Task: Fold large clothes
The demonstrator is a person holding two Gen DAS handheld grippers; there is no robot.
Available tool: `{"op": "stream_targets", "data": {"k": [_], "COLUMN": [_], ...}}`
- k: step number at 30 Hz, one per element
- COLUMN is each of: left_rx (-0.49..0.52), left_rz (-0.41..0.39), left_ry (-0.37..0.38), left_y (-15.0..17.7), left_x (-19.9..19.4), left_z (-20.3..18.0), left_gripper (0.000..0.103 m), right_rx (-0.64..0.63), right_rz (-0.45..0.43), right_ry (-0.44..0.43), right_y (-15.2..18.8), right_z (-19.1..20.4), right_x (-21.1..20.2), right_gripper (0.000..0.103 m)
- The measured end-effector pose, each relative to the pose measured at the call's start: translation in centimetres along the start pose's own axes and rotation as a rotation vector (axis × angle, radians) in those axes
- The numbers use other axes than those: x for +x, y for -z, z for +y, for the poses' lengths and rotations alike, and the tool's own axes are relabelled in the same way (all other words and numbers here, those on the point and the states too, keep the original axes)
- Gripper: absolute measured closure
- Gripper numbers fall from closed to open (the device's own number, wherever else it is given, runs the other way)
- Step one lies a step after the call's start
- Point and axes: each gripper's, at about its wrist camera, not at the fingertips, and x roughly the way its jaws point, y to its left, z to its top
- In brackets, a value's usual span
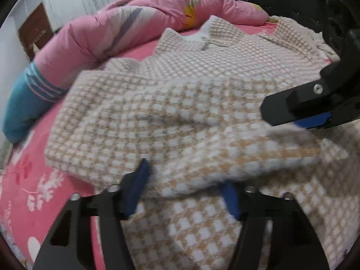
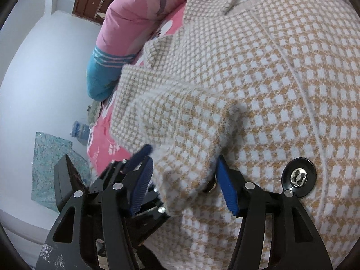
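The left gripper stands with its blue pads apart, a folded flap of the checked coat bulging between them; the frame is blurred there, so the pads seem clear of the cloth rather than pressing it, though I cannot be sure; the right gripper has its ribbed blue pads spread to either side of a thick fold of the same coat, and whether they pinch it is hard to tell, since a gap shows at the left pad.

Outward from both tools, the coat lies ahead and slightly below, spread on the pink bed sheet, its collar at the far end near the rolled pink quilt; so its long axis runs away from the grippers, hem nearest, collar farthest. The right gripper reaches in from the right side of the left camera's view, the two tools close together over the near part of the garment; a black button sits just beside the right gripper's right finger.

My judgement: the next fold goes forward along that axis, toward the collar.
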Motion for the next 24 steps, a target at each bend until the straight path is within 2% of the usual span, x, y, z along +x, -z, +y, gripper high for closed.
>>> {"op": "stream_targets", "data": {"k": [4, 8, 9, 10, 11, 12, 13, 14, 16, 17, 18, 20, 23, 24], "left_rx": [-0.04, -0.013, -0.004, -0.002, -0.009, -0.022, -0.031, -0.035, -0.052, -0.069, -0.085, -0.114, -0.157, -0.172], "left_rz": [-0.002, -0.01, -0.022, -0.047, -0.072, -0.094, -0.115, -0.134, -0.15, -0.14, -0.126, -0.124, -0.173, -0.191], "left_ry": [0.018, 0.023, 0.051, 0.13, 0.208, 0.284, 0.338, 0.35, 0.398, 0.416, 0.419, 0.412, 0.407, 0.406], "left_y": [0.3, 0.4, 0.3, 0.4, 0.6, 0.9, 1.2, 1.4, 1.7, 1.9, 1.9, 2.1, 2.5, 2.9], "left_x": [0.0, -0.1, -0.3, -0.9, -1.4, -2.0, -2.6, -3.0, -3.4, -3.3, -3.1, -3.1, -4.6, -5.3], "left_z": [0.9, 0.8, 0.8, 1.1, 1.5, 1.9, 2.2, 2.3, 2.6, 2.9, 3.0, 3.7, 4.8, 5.2], "left_gripper": [0.032, 0.031, 0.031, 0.027, 0.023, 0.012, 0.005, 0.005, 0.005, 0.005, 0.005, 0.005, 0.005, 0.005], "right_rx": [-0.003, -0.003, 0.005, 0.013, 0.014, 0.011, 0.005, -0.003, -0.01, -0.012, -0.02, -0.04, -0.05, -0.035], "right_rz": [0.002, -0.002, -0.005, -0.007, -0.009, -0.007, -0.003, -0.002, 0.005, -0.001, -0.008, -0.034, -0.057, -0.055], "right_ry": [-0.014, -0.054, -0.075, -0.104, -0.128, -0.144, -0.154, -0.154, -0.175, -0.166, -0.146, -0.108, -0.092, -0.101], "right_y": [0.0, 0.2, 0.3, 0.3, 0.3, 0.4, 0.5, 0.6, 0.8, 0.9, 0.8, 0.7, 0.5, 0.4], "right_z": [-0.3, -0.6, -0.6, -0.7, -0.8, -0.9, -0.8, -0.7, -0.5, -0.5, -0.4, -0.3, -0.2, -0.5], "right_x": [-0.2, -0.9, -1.1, -1.3, -1.7, -1.9, -2.1, -2.3, -2.7, -2.8, -3.0, -3.6, -4.2, -4.3], "right_gripper": [0.048, 0.047, 0.047, 0.047, 0.047, 0.047, 0.051, 0.055, 0.078, 0.083, 0.092, 0.096, 0.096, 0.091]}}
